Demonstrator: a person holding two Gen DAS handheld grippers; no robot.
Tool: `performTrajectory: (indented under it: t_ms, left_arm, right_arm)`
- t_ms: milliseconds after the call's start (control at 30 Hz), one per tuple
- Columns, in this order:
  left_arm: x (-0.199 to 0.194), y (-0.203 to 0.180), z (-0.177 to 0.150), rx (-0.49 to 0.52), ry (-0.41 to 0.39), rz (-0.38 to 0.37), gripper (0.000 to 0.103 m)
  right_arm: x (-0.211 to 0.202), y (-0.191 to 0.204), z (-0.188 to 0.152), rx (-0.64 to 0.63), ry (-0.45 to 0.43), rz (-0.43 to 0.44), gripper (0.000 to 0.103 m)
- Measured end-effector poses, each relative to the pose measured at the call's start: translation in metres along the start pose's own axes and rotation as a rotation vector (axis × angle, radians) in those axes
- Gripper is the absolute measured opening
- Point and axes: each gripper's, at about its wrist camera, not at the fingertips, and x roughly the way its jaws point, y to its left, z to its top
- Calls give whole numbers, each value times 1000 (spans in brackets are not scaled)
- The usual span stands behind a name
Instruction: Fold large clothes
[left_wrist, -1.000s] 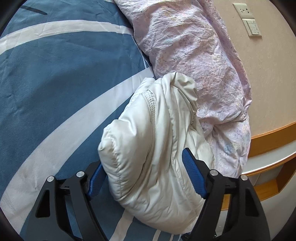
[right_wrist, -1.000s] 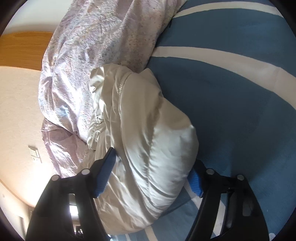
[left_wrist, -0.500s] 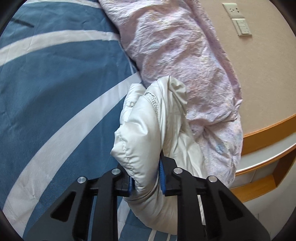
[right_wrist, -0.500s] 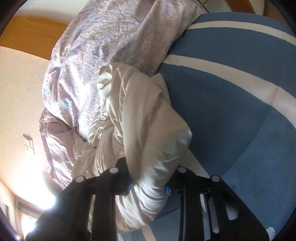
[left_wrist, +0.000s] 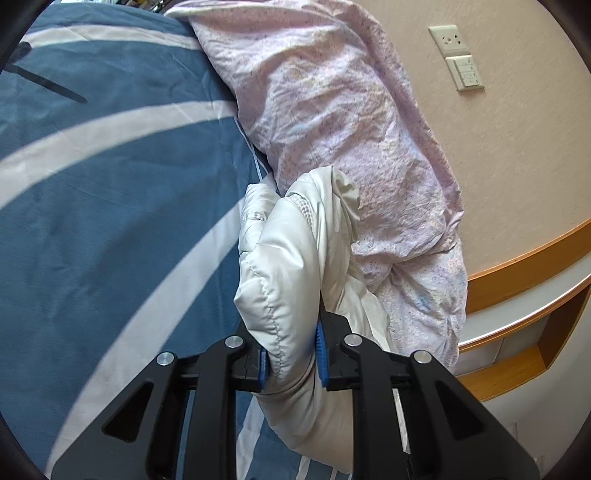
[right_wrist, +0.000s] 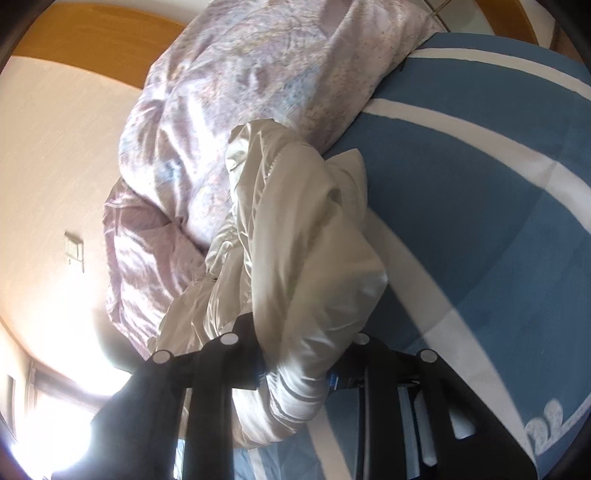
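Item: white padded jacket (left_wrist: 280, 266), bunched and puffy, lying on the bed at the edge of the blue cover with white stripes (left_wrist: 110, 206), its far end touching the pink floral duvet (left_wrist: 332, 110). Its near end is being gripped from two sides.

Left gripper (left_wrist: 291, 360): black frame with blue pads, jaws drawn narrow and pinching a quilted fold of the jacket; fabric is bulging out above the pads and hanging below them.

Right gripper (right_wrist: 297, 373): black frame, partly blurred, jaws narrow and clamping another thick fold of the same jacket (right_wrist: 303, 240); cloth is spilling over both sides of the pads.

Bedding: the duvet (right_wrist: 229, 110) is lying heaped along the far side of the bed, next to the wall; the blue cover (right_wrist: 461, 192) is lying spread across the rest.

Surroundings: beige wall (left_wrist: 517, 155) behind the duvet, carrying a socket (left_wrist: 448, 40) and a switch (left_wrist: 466, 72) just below it. A wooden ledge (left_wrist: 524, 269) is running along the foot of the wall on the right in the left wrist view. Bright light is washing out the lower left of the right wrist view.
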Motion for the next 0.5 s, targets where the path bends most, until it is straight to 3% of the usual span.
performTrajectory:
  t_ms: [500]
  left_arm:
    - [-66, 32, -6, -14, -19, 21, 19]
  right_arm:
    - [-19, 5, -49, -54, 62, 26, 24]
